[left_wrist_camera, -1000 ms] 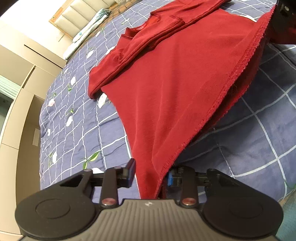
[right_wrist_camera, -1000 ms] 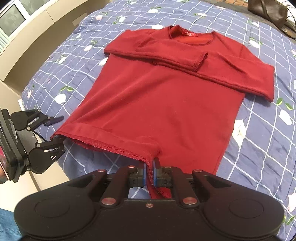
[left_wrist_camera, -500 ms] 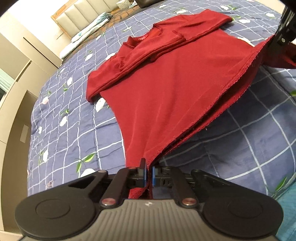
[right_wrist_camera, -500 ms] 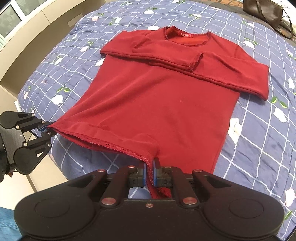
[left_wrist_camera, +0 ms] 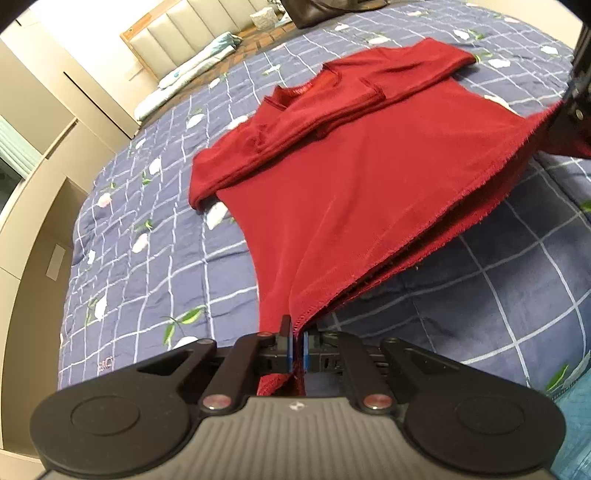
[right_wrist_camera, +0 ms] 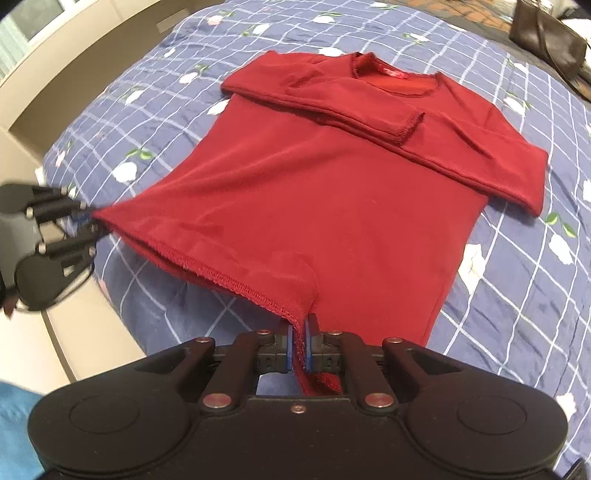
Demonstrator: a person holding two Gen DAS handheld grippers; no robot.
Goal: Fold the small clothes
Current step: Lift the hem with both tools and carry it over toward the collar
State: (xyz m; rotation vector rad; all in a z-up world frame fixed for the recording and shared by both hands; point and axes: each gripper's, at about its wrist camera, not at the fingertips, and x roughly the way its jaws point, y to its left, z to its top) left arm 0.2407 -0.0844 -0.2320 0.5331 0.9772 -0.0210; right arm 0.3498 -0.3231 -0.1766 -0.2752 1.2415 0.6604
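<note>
Left wrist view shows the left gripper point(left_wrist_camera: 296, 345) and right gripper point(right_wrist_camera: 300, 347) each pinching the shirt point(left_wrist_camera: 362, 177) hem; uneven lifting could shake the folded sleeves point(right_wrist_camera: 369, 114) loose.

the left wrist fisheye sits low behind the left tongs point(left_wrist_camera: 297, 347), at the bottom centre of its frame, and faces along the long-sleeved dark red knit shirt point(left_wrist_camera: 354, 177) toward the beige padded headboard point(left_wrist_camera: 207, 33) in the upper left. the right wrist fisheye sits just behind the right tongs point(right_wrist_camera: 300, 349), looking up the same shirt point(right_wrist_camera: 332, 184) from its hem toward the neckline, with the blue checked floral bedspread point(right_wrist_camera: 517, 258) around it. both views are close to the hem. they share the shirt and the bedspread point(left_wrist_camera: 147, 258); the left tongs point(right_wrist_camera: 83, 218) show at the right view's left edge, and the right tongs point(left_wrist_camera: 576, 110) at the left view's right edge.
</note>
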